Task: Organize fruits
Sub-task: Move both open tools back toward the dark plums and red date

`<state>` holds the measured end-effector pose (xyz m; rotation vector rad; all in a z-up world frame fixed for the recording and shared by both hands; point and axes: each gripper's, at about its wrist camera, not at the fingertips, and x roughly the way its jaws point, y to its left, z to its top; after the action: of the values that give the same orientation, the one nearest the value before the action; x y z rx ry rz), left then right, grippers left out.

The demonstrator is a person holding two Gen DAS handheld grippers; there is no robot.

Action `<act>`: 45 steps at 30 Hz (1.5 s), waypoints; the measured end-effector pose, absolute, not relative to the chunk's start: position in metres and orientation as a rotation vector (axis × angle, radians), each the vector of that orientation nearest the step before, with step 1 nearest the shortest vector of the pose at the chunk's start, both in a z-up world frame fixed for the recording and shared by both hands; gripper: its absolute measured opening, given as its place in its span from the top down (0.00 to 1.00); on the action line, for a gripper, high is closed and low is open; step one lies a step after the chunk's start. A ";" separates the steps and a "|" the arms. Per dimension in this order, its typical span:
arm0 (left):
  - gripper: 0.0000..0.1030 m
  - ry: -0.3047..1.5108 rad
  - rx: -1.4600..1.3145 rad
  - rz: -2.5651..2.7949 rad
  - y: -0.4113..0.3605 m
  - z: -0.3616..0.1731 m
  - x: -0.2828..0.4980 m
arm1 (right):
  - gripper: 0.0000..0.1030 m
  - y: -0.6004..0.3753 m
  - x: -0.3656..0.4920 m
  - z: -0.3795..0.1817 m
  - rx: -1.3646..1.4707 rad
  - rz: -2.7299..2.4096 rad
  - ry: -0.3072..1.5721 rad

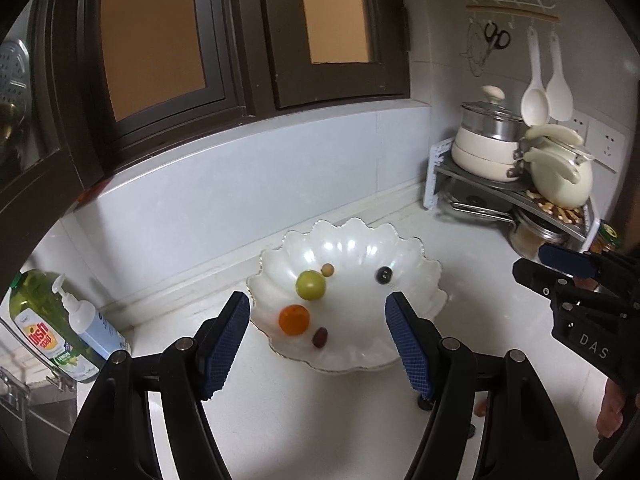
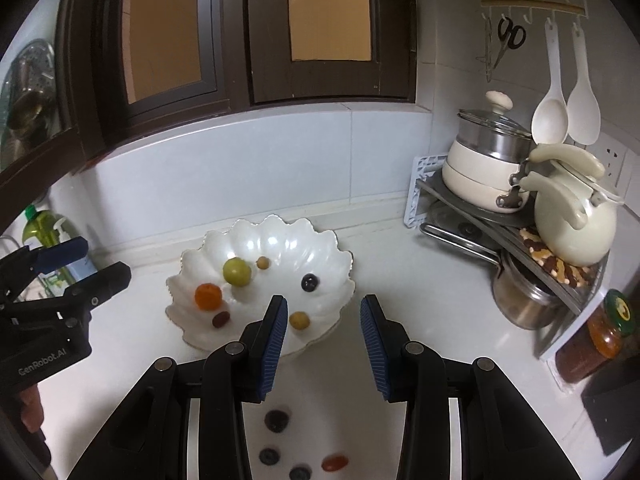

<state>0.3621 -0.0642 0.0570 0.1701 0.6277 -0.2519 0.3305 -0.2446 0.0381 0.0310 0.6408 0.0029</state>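
One white scalloped bowl (image 2: 320, 256) sits on the white bench (image 2: 420, 300), close to the back edge where the bench meets the pale backsplash. In the right wrist view it holds six fruits: one green round fruit (image 2: 237, 271), one orange fruit (image 2: 208, 297), one small tan berry (image 2: 262, 263), one dark blueberry (image 2: 309, 282), one dark red oblong fruit (image 2: 220, 319) and one yellow-tan round fruit (image 2: 299, 320) near the bowl's front rim. The left wrist view shows five of these; the sixth lies behind a finger.

Four more pieces lie loose on the bench toward its front edge, under the right gripper (image 2: 324, 344): three dark blueberries (image 2: 276, 420) and one red oblong fruit (image 2: 334, 462), all blurred.

The left gripper (image 1: 316, 340) hangs over the bowl's front rim with its blue-padded fingers (image 1: 224, 344) wide apart and nothing between them. The right gripper's fingers are also apart and hold nothing; they stand just in front of the bowl's right front rim.

Bare bench runs from the bowl's right side to the corner rack (image 2: 516, 224) at the back right corner. There sit two cream pots, one steel pot below, and one jar (image 2: 592, 344) at the rack's front end. Two white spoons (image 2: 554, 104) and one pair of scissors (image 2: 511, 34) hang on the wall above. At the left end stand two bottles: a green one (image 1: 44, 320) reading "dish soap" and "LEMON", and a white pump bottle (image 1: 90, 324).

The left gripper body reads "GenRobot.AI"; the right one shows "DAS".
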 end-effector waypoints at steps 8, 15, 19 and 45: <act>0.32 0.610 0.200 -0.276 -0.071 0.054 0.330 | 0.62 -0.251 0.300 0.034 0.027 0.010 0.627; 0.32 0.640 0.218 -0.323 -0.080 0.042 0.308 | 0.62 -0.255 0.277 0.023 0.042 0.023 0.628; 0.32 0.657 0.216 -0.343 -0.084 0.033 0.300 | 0.62 -0.258 0.266 0.014 0.043 0.027 0.640; 0.32 0.753 0.234 -0.438 -0.094 -0.042 0.267 | 0.62 -0.260 0.243 -0.048 0.016 0.072 0.766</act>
<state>0.2673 -0.0936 -0.0419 0.2338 0.7534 -0.4384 0.2430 -0.2600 -0.0485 0.0163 0.7664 0.0723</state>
